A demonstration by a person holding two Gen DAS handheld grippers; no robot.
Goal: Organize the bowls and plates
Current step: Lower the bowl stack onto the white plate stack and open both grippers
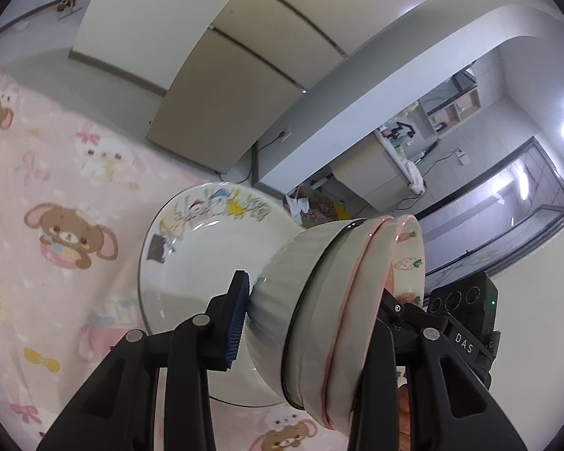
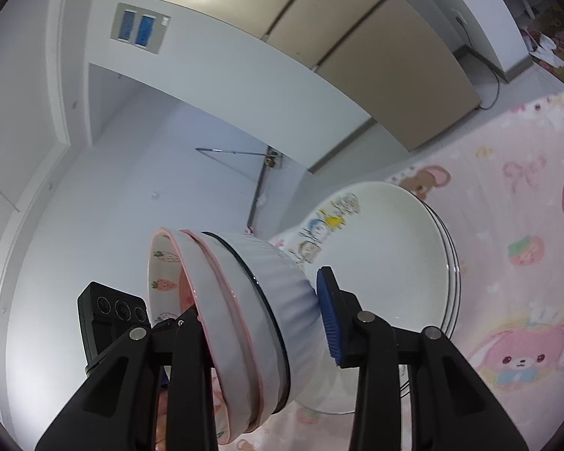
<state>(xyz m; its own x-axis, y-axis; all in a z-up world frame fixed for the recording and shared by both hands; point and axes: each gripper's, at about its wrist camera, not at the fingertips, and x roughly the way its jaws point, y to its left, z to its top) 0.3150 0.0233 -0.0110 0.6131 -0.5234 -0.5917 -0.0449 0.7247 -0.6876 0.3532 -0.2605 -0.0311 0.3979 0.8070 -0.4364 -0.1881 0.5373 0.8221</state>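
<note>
The stack of 3 nested bowls (image 1: 319, 300) is carried between both grippers, tipped on its side so its axis runs left to right across the scene. The left gripper (image 1: 312, 323) clamps 1 edge of the stack, its blue pad (image 1: 237, 323) against the ribbed outer bowl and its other finger inside the strawberry-printed bowl (image 1: 408, 259). The right gripper (image 2: 255, 323) holds the opposite edge the same way, blue pad (image 2: 329, 323) on the ribbed wall (image 2: 282, 285). Both are part-closed on the stack.

The stack of plates (image 1: 191, 248), cartoon print on top, lies just beyond and below the bowls, toward the far side; neither hand looks clearly nearer. My guess is the bowls go down onto it, after being righted.

The table wears a pink cloth (image 1: 56, 188) with bunnies and bears. Beyond it stand beige cabinets (image 1: 237, 94), white walls and a kitchen area (image 1: 432, 139).
</note>
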